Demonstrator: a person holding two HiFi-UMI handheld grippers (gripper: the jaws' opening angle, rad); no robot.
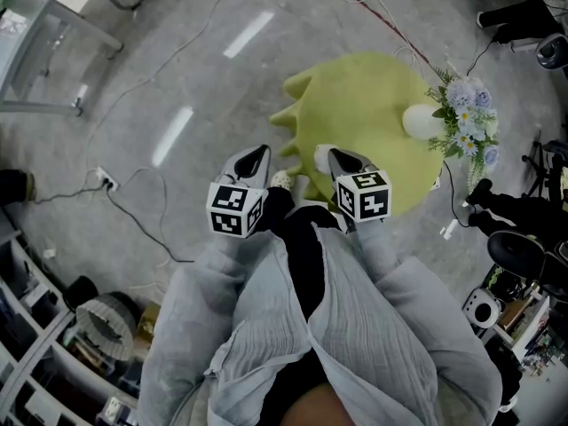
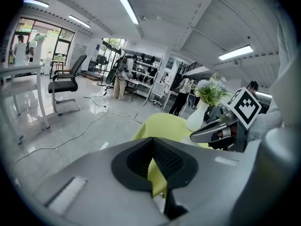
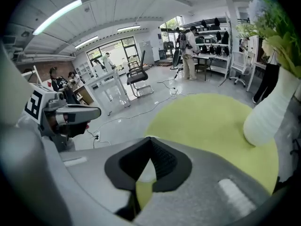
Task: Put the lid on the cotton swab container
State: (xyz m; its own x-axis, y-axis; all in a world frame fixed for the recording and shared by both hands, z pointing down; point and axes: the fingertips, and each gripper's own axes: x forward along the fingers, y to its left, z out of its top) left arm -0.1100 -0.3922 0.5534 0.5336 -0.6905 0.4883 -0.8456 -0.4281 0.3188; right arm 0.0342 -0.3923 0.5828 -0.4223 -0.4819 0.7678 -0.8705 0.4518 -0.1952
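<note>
We hold left gripper jaws together, empty | right gripper likewise pinched on nothing | cotton swab container sits at yellow-green tablecloth's near edge, between both grippers | flower vase beyond

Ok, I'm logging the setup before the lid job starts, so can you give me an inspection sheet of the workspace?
Surface: round table under a yellow-green cloth, mostly bare.
Job's things: not surely seen; a pale thing and a dotted thing sit by the near edge, too small to name.
Clutter: white vase with flowers at the table's right edge.
Grippers: left gripper and right gripper side by side at the near edge, both shut, nothing held.
Cables: loose cable and power strip on the floor.
Surroundings: office chair, desk, people by shelves far off.
</note>
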